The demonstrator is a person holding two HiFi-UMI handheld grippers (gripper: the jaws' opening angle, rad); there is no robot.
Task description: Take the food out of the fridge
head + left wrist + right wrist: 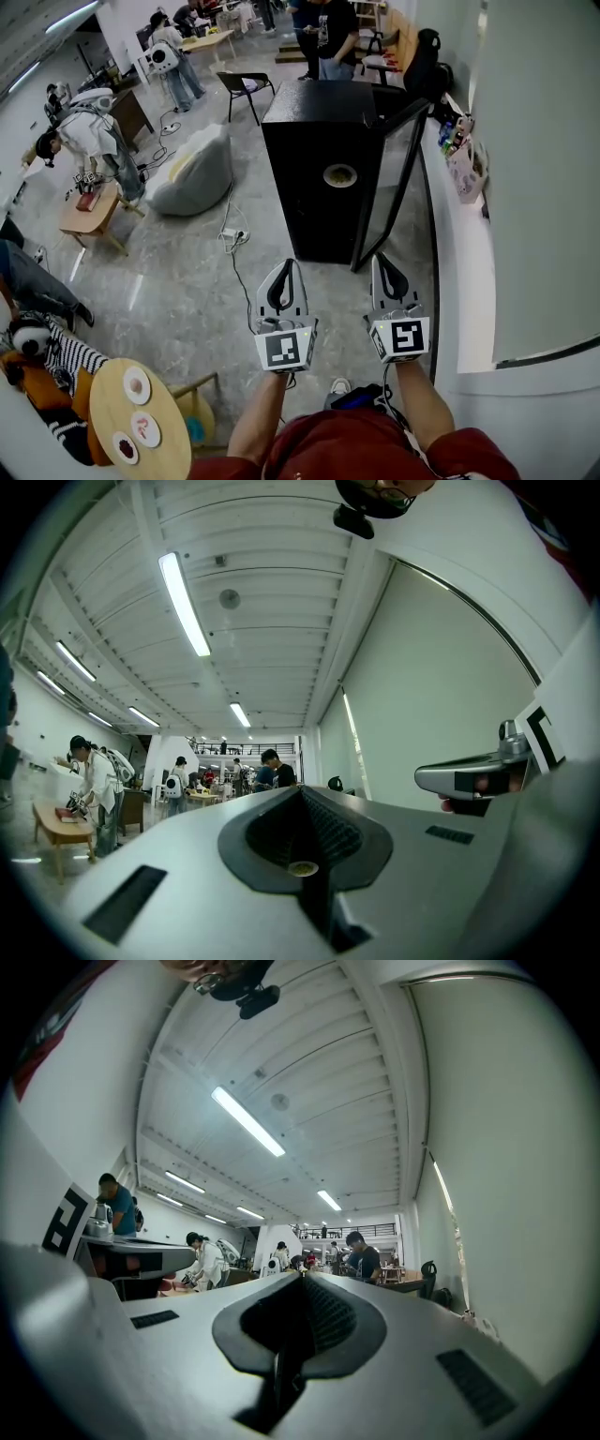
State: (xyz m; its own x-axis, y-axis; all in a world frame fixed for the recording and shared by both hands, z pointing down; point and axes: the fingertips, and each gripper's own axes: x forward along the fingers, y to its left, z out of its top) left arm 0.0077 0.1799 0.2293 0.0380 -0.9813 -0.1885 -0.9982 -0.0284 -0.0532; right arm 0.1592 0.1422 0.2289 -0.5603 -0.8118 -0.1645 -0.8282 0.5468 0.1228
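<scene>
A black fridge (319, 178) stands on the floor ahead, seen from above, with its glass door (389, 192) swung open to the right. On its top sits a round bowl (339, 175) of yellowish food. My left gripper (284, 269) and right gripper (383, 264) hover side by side just in front of the fridge, apart from it, both shut and empty. In the left gripper view the jaws (302, 794) meet with nothing between them. The right gripper (302, 1279) looks the same in its own view. The fridge's inside is hidden.
A white counter (464, 272) runs along the right wall, with bottles and a bag (461, 150) on it. A power strip and cable (232, 236) lie on the floor left of the fridge, beyond them a grey beanbag (192, 173). A round wooden table (164, 441) with plates stands at lower left. Several people are farther back.
</scene>
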